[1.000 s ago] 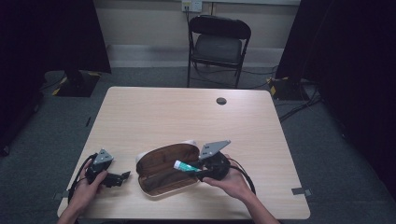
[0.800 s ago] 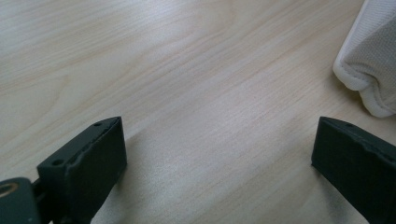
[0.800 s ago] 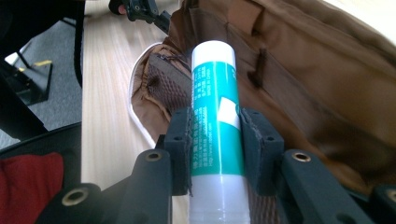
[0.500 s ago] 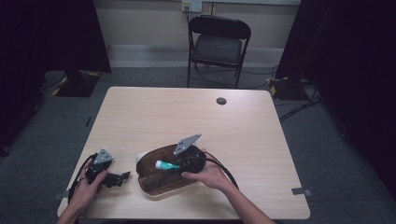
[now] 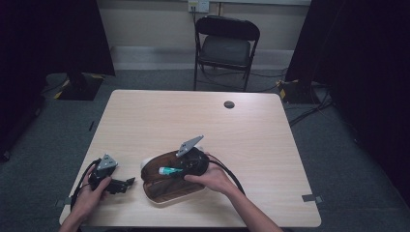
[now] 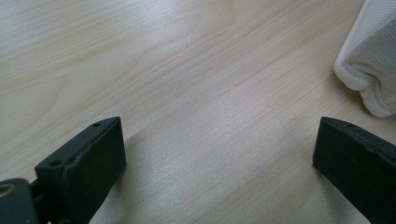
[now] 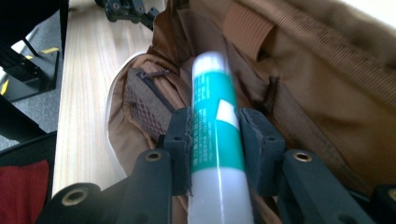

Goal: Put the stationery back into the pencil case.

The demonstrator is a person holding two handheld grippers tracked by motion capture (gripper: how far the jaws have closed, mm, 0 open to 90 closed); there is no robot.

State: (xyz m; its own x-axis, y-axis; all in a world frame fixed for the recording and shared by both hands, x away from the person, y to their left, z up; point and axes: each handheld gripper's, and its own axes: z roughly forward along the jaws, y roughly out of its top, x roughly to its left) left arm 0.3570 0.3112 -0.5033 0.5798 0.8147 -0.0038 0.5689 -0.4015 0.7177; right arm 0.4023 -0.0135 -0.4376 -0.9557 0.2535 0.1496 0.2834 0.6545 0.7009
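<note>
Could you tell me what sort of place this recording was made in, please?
Probably a lab or studio set up for recording: a bare wooden table on grey carpet, a folding chair against the wall, dark curtains at the sides, and cables on the floor.

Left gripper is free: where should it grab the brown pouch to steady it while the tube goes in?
Take the pouch's white-edged rim nearest the left gripper, coming in level from that side. The rim is thin, and the open jaws already face it.
</note>
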